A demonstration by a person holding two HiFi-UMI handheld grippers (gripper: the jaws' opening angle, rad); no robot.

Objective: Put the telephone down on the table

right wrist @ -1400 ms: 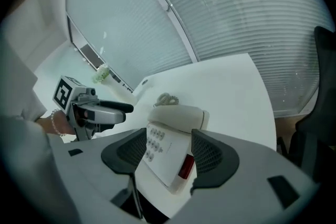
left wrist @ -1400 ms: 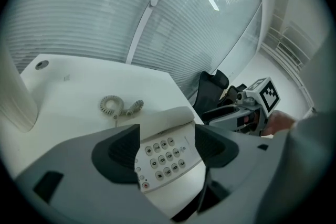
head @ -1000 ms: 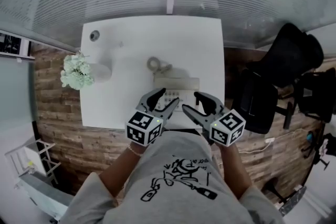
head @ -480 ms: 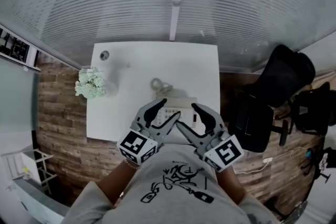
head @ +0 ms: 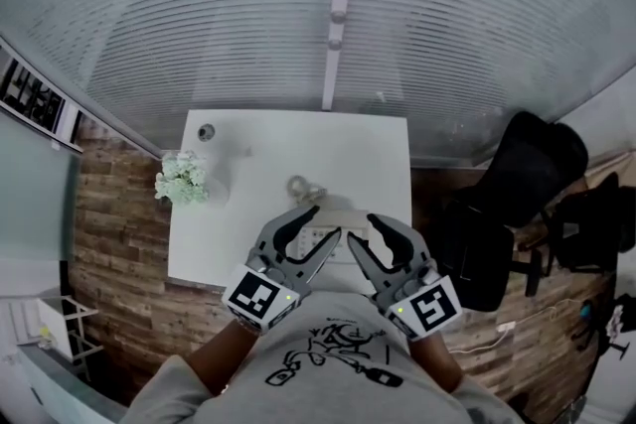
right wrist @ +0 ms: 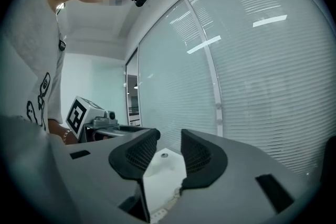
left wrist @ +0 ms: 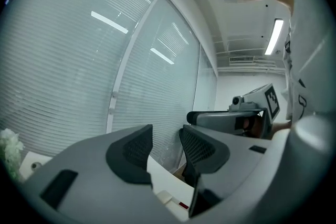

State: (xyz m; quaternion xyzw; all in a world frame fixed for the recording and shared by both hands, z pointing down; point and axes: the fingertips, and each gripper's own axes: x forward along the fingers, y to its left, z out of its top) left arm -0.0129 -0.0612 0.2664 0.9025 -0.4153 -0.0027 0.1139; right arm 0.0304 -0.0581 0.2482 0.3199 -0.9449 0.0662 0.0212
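Nearest the camera, low in the head view, the left gripper (head: pixel 320 225) and the right gripper (head: pixel 360 231) are held level in front of the person's shirt, side by side, tips aimed towards the window. Both sets of jaws are closing on nothing. Each gripper view shows only the blinds and the table edge through the gap.

Just beyond and below them, partly hidden by the jaws, the telephone (head: pixel 342 212) lies flat on the white table (head: pixel 368 154), in the lower centre of the frame. It sits close to the table's near edge, so the task looks done.

The main risk, as I judge it, is that near edge. A gripper dropping or swinging back could catch the telephone and push it off towards the person.

Just past it, what looks like a roll of tape (head: pixel 298 186), though small and soft here, could be nudged by any forward slide. Farther left, the flowers (head: pixel 181 180) stand at the table's side edge, well clear.
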